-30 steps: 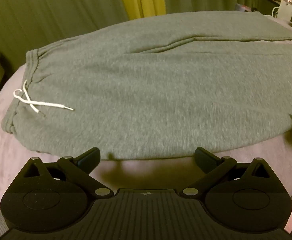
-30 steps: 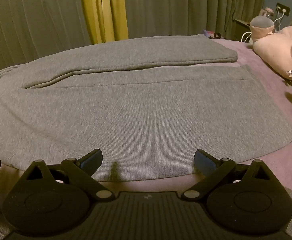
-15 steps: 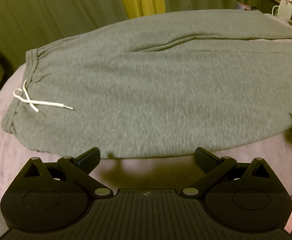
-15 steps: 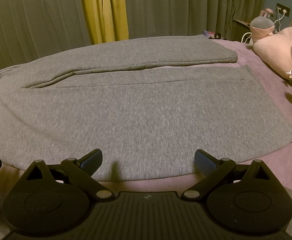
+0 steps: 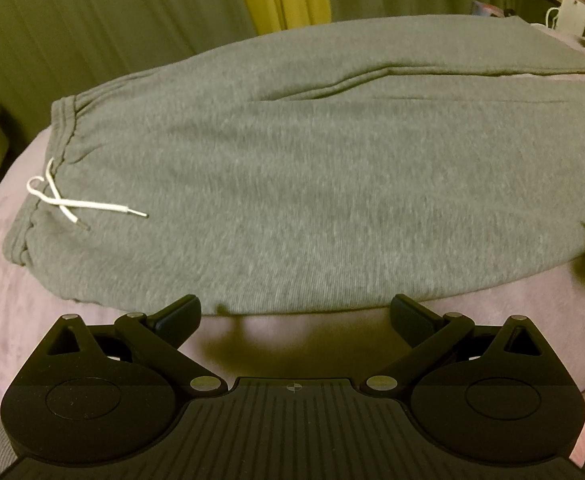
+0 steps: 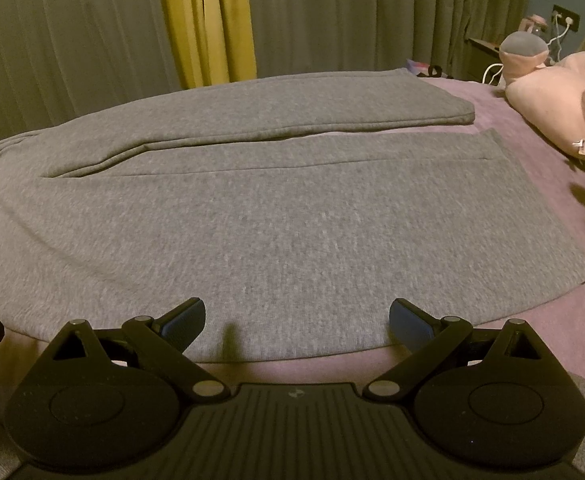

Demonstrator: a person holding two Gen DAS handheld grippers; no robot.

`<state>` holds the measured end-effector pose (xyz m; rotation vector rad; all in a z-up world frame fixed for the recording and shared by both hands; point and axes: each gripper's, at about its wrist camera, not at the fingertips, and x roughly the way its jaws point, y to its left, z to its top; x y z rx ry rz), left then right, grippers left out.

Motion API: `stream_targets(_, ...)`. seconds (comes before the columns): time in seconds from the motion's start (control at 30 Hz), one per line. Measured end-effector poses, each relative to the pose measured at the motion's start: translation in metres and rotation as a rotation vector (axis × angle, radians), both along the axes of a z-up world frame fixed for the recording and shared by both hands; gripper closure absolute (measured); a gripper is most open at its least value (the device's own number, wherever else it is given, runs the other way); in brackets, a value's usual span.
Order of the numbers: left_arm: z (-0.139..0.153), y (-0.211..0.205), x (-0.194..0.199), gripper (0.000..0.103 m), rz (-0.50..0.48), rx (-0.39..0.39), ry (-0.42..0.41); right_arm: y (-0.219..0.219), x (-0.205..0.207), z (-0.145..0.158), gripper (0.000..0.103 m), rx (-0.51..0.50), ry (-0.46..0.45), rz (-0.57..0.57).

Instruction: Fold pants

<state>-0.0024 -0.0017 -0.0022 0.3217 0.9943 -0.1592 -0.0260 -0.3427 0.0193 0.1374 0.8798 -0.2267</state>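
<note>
Both of your tools are spread wide and empty: left hand-held gripper (image 5: 294,316) and right hand-held gripper (image 6: 297,320) hover at the near edge of the grey pants (image 6: 276,224), laid flat, unfolded, on the bed (image 6: 532,320), drawstring (image 5: 76,204) at the waistband.

Probably a bedroom: bed (image 6: 532,344), curtains (image 6: 332,16), plush toy (image 6: 552,92)

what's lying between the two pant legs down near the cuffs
Only a narrow strip of bare purple bedcover separates the far leg from the near leg of the pants; the right wrist view shows it best.
</note>
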Motion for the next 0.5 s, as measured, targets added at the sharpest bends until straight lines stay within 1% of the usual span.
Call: stream_targets(0.5, -0.0007, -0.0005, 0.0009, 0.000, -0.001, 0.005, 0.008, -0.0007, 0.0009, -0.0017, 0.004, 0.006, 0.011, -0.004)
